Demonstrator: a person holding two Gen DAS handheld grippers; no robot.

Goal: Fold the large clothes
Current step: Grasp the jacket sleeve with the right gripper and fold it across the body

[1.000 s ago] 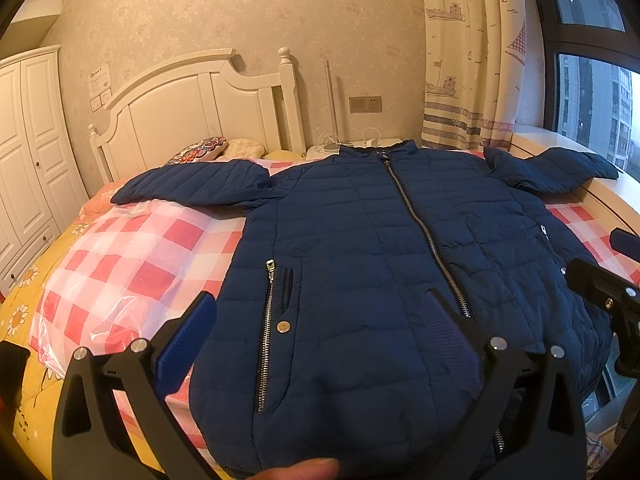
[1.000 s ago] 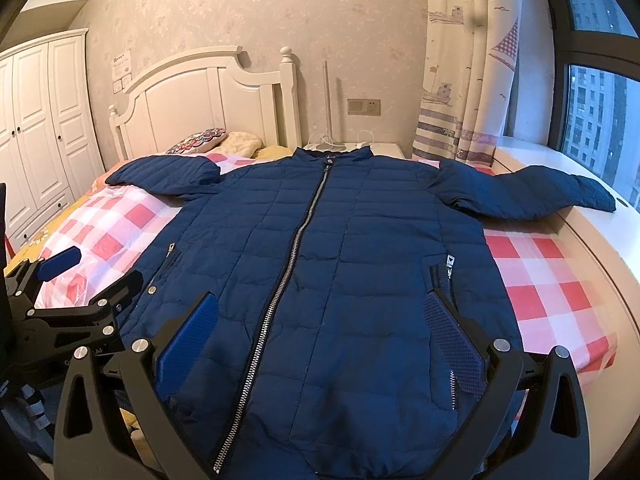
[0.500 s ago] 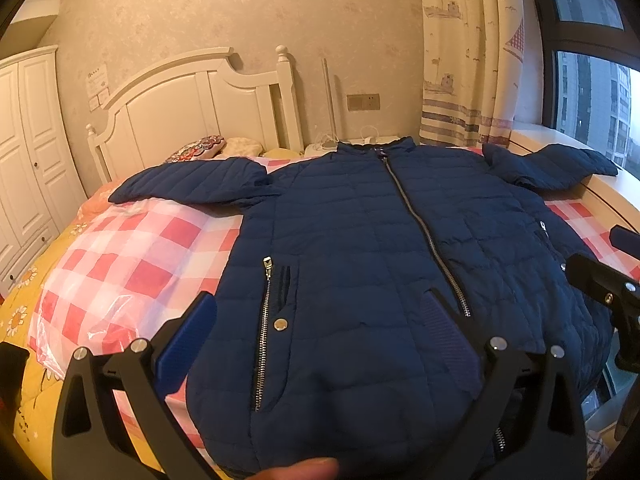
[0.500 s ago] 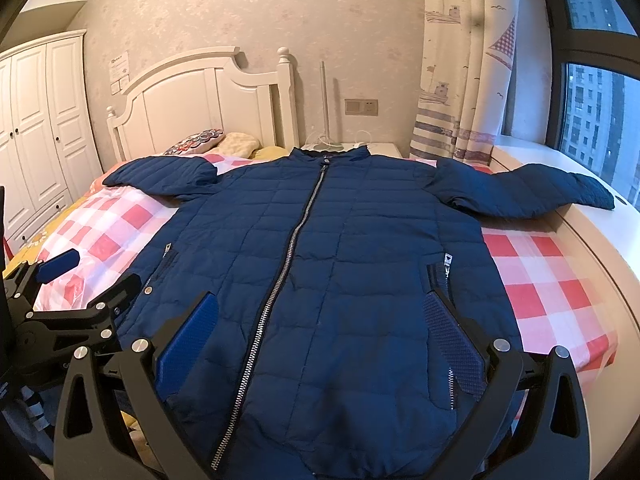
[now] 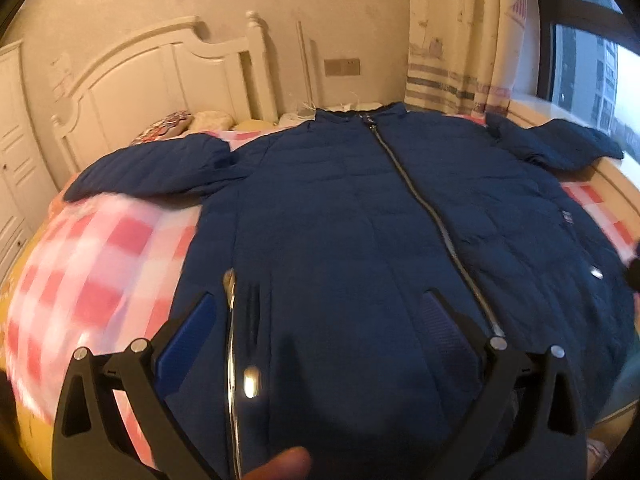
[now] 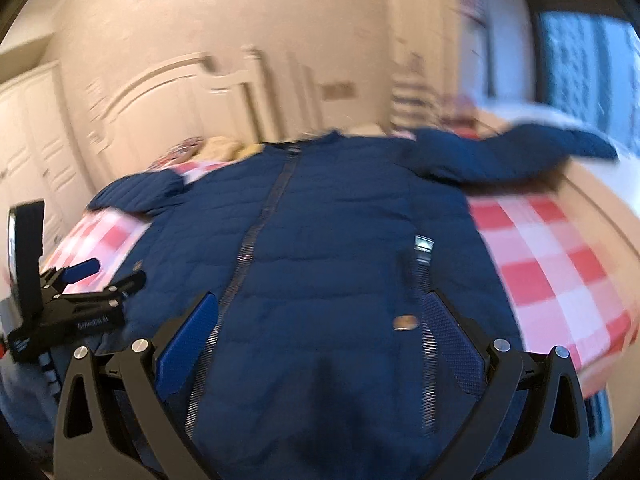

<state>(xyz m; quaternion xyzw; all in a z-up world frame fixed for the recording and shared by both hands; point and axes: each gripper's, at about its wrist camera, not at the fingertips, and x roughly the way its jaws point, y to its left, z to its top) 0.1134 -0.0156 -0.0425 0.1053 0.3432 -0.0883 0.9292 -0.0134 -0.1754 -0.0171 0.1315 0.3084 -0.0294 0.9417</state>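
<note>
A navy quilted jacket [image 5: 340, 220] lies flat and zipped on the bed, collar toward the headboard, sleeves spread left [image 5: 152, 168] and right [image 5: 560, 148]. My left gripper [image 5: 316, 320] is open over the jacket's lower left part, by the left pocket zipper [image 5: 230, 320]. My right gripper [image 6: 316, 320] is open over the lower right part of the jacket [image 6: 332, 232], near the right pocket zipper [image 6: 422, 264]. The left gripper also shows at the left edge of the right wrist view [image 6: 80, 292]. Both views are motion-blurred.
The bed has a pink-and-white checked cover [image 5: 92, 264] and a white headboard [image 5: 160, 80]. A white wardrobe [image 5: 12, 152] stands left. A curtain [image 5: 452, 40] and window ledge [image 5: 616, 176] lie right. Pillows [image 5: 176, 124] sit by the headboard.
Both grippers have moved forward and lower over the jacket's bottom part; the jacket looms larger. The jacket has not moved.
</note>
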